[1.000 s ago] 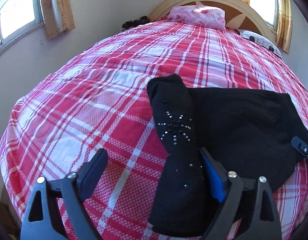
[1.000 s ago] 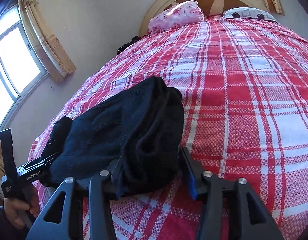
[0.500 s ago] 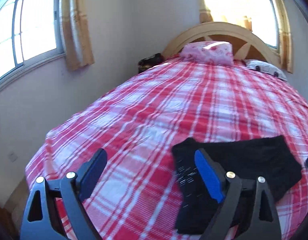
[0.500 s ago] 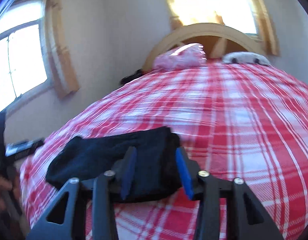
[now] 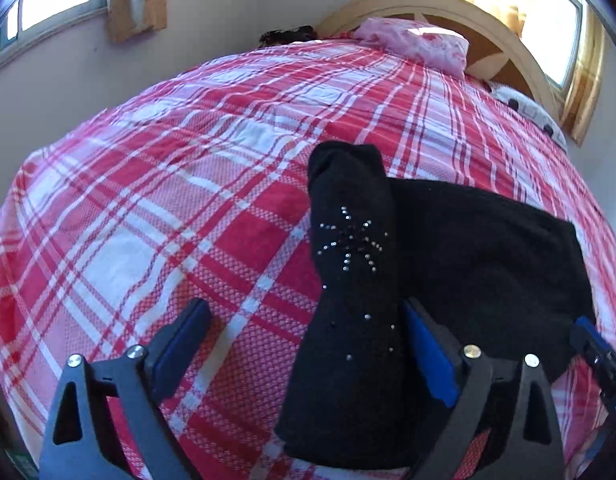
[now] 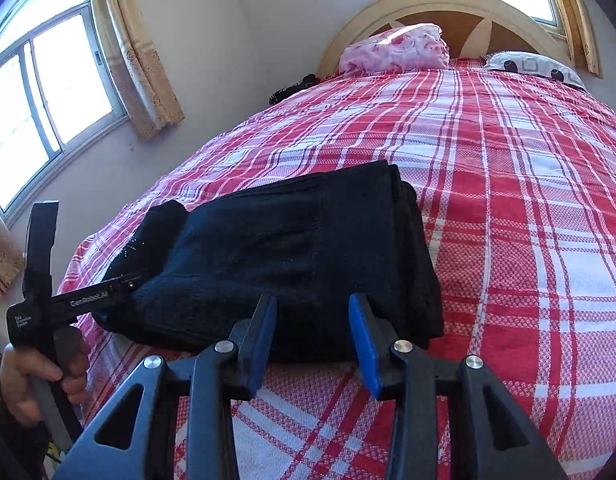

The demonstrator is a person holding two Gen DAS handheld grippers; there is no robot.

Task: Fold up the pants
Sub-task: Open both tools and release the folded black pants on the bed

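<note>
Black pants (image 5: 480,256) lie folded on the red plaid bedspread (image 5: 156,208). One leg with a rhinestone star (image 5: 350,240) runs toward me. My left gripper (image 5: 304,332) has its jaws opening wide; that leg lies between them beside the right pad (image 5: 428,356), and the left pad is clear of it. In the right wrist view the pants (image 6: 292,240) lie flat, and my right gripper (image 6: 312,320) sits at their near edge, half open, its pads not squeezing the cloth. A hand (image 6: 36,372) holds the left gripper (image 6: 80,300) at the leg end.
A pink pillow (image 6: 396,48) and a patterned pillow (image 6: 532,64) lean on the wooden headboard (image 6: 448,0). A dark item (image 5: 288,36) sits at the bed's far left corner. A wall with curtained windows (image 6: 56,80) runs along the left. Open bedspread spreads beyond and right of the pants.
The fabric bunched between the right jaws a second ago now lies flat, and those jaws have narrowed. Both views tipped up and then came back down. The left jaws stand slightly wider.
</note>
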